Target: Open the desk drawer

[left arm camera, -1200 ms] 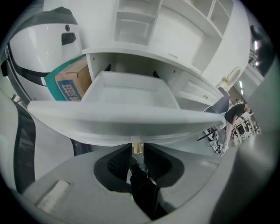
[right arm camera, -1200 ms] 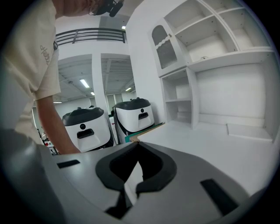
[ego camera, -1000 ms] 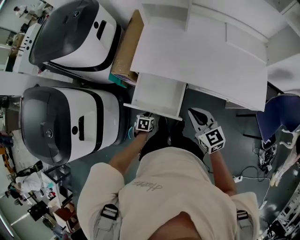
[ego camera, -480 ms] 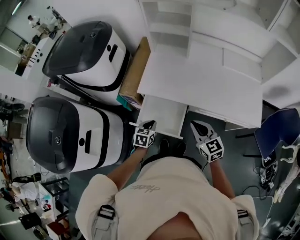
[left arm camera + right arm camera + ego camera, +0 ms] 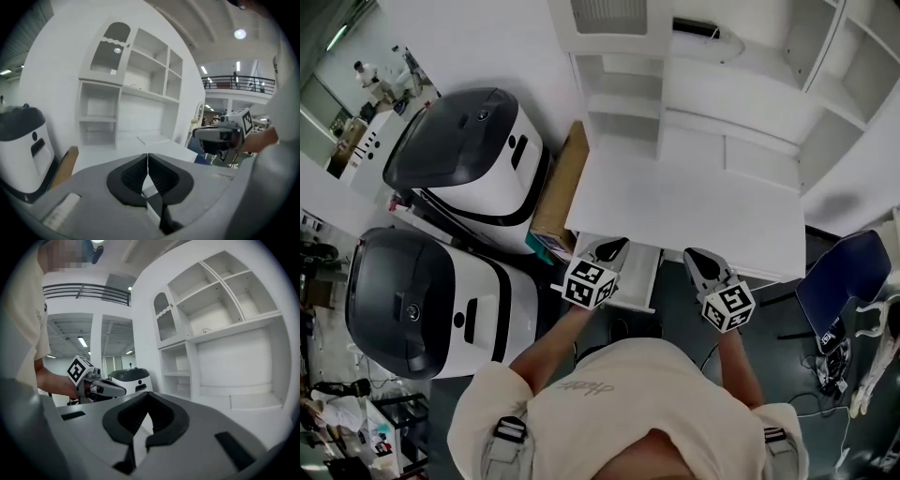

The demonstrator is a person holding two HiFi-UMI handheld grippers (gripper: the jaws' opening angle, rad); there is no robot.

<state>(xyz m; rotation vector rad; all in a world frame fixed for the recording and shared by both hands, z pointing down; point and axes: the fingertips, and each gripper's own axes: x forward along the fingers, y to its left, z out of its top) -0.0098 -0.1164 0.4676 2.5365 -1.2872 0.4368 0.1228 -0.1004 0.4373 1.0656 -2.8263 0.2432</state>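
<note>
The white desk (image 5: pixel 694 202) carries a hutch of open shelves (image 5: pixel 623 117) at its back. Its white drawer (image 5: pixel 639 272) stands pulled out under the left front edge, partly hidden by my left gripper (image 5: pixel 612 246). That gripper is lifted to about the level of the desk top, above the drawer, jaws shut and empty (image 5: pixel 147 157). My right gripper (image 5: pixel 696 255) hovers in front of the desk, right of the drawer, also shut on nothing (image 5: pixel 149 397). Each gripper view shows the other gripper: the right gripper (image 5: pixel 220 136) and the left gripper (image 5: pixel 105 387).
Two large white and dark grey machines (image 5: pixel 473 155) (image 5: pixel 417 300) stand left of the desk. A cardboard box (image 5: pixel 558 192) is wedged between the farther one and the desk. A blue chair (image 5: pixel 844 281) stands at the right, with cables (image 5: pixel 830 361) on the floor.
Both grippers have risen, the left far more, from the drawer's front to desk-top height. The left jaws have closed. The drawer stays pulled out.
</note>
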